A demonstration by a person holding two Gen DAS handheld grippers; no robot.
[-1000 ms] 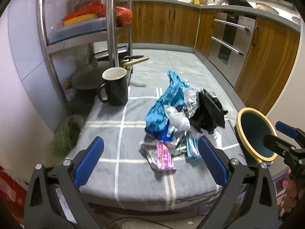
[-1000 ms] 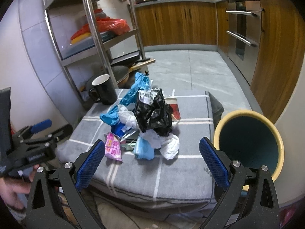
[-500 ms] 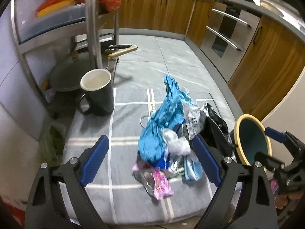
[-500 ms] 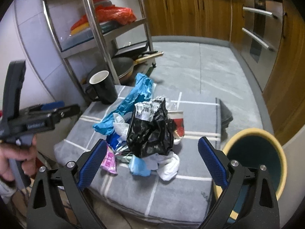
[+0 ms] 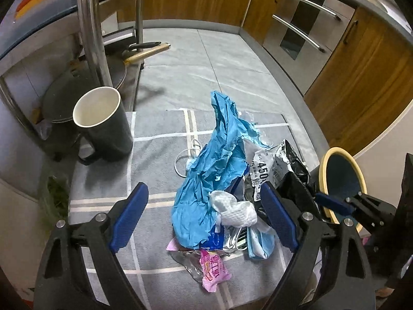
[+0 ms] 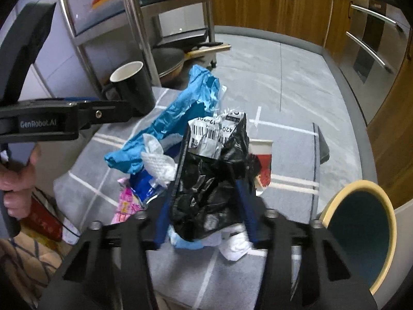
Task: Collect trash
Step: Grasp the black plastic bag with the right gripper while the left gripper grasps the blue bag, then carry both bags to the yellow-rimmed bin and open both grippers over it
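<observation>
The right tool (image 6: 206,206) is closing, its blue pads against the black plastic bag (image 6: 211,180) atop the trash pile, left of the yellow-rimmed bin (image 6: 361,235). The left tool (image 5: 204,214) stands wide over the blue wrapper (image 5: 214,170), touching nothing.

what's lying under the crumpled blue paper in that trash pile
Under the blue paper: a white cord, a blue-and-white wrapper and clear plastic stick out. Anything further beneath is hidden.

both grippers now sit closer over the trash pile than a second ago, and the right gripper (image 6: 205,201), wide apart before, is closing its jaws around the black plastic bag (image 6: 206,188).
</observation>
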